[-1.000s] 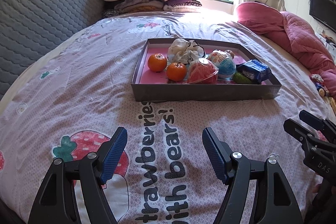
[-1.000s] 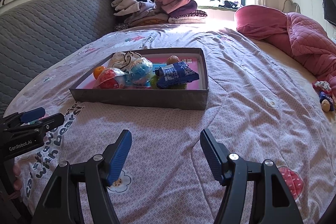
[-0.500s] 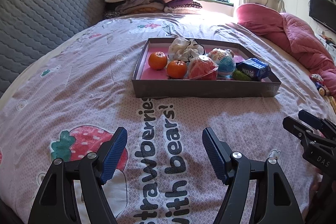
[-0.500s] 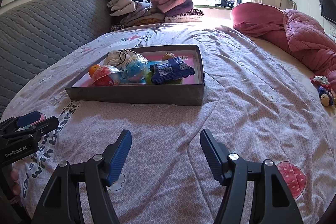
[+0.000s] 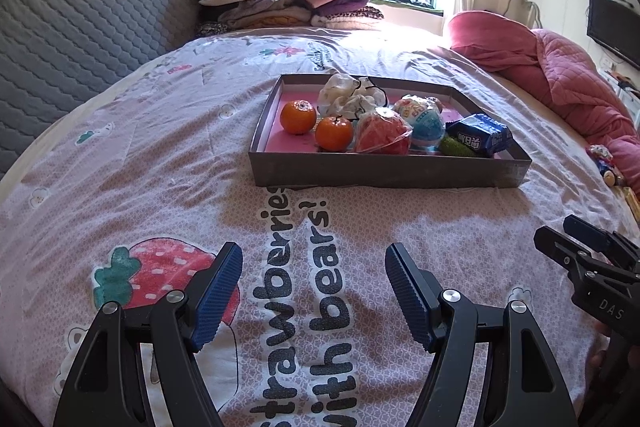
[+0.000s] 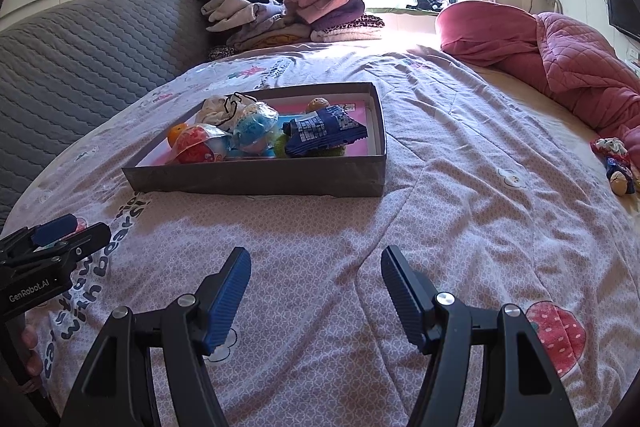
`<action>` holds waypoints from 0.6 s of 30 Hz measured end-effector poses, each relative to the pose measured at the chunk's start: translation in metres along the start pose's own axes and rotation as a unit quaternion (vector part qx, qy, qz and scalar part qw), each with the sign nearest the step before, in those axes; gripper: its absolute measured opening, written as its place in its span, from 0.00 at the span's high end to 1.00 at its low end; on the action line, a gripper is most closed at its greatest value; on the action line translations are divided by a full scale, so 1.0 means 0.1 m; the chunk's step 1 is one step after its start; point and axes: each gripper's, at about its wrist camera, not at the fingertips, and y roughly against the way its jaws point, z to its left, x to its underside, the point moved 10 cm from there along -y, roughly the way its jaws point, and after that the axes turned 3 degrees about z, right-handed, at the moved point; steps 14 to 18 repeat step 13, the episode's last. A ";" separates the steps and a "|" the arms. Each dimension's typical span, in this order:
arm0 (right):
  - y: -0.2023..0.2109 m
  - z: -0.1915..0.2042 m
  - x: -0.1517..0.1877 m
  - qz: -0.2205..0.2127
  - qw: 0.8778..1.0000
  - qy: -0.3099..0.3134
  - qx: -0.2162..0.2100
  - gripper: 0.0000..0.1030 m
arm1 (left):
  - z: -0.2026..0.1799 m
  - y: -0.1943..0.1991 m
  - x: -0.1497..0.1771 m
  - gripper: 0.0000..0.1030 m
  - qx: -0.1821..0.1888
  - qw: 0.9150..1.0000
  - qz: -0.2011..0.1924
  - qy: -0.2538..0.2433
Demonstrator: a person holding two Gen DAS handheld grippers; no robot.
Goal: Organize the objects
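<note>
We hold our left gripper (image 5: 314,291) and right gripper (image 6: 316,293) above the bed (image 5: 160,155), fingers wide and empty. Ahead, the grey tray (image 5: 384,173) holds two oranges (image 5: 298,117), wrapped snacks (image 5: 480,135) and a crumpled bag (image 5: 348,97).

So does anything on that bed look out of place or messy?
Mostly the tray: snacks are heaped toward one end, the blue packet propped on a green thing. Small toys lie loose by the pink quilt.

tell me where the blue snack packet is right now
The blue snack packet lies inside the grey tray, at its right end in the left wrist view, resting on a green item beside the blue-wrapped ball.
</note>
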 end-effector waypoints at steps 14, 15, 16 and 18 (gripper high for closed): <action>-0.02 0.01 0.01 0.003 1.000 0.006 0.004 0.35 | 0.03 0.04 -0.07 0.27 0.002 1.000 -0.014 0.006; -0.02 0.01 0.01 0.003 1.000 0.006 0.004 0.35 | 0.03 0.04 -0.07 0.27 0.002 1.000 -0.014 0.006; -0.02 0.01 0.01 0.003 1.000 0.006 0.004 0.35 | 0.03 0.04 -0.07 0.27 0.002 1.000 -0.014 0.006; -0.02 0.01 0.01 0.003 1.000 0.006 0.004 0.35 | 0.03 0.04 -0.07 0.27 0.002 1.000 -0.014 0.006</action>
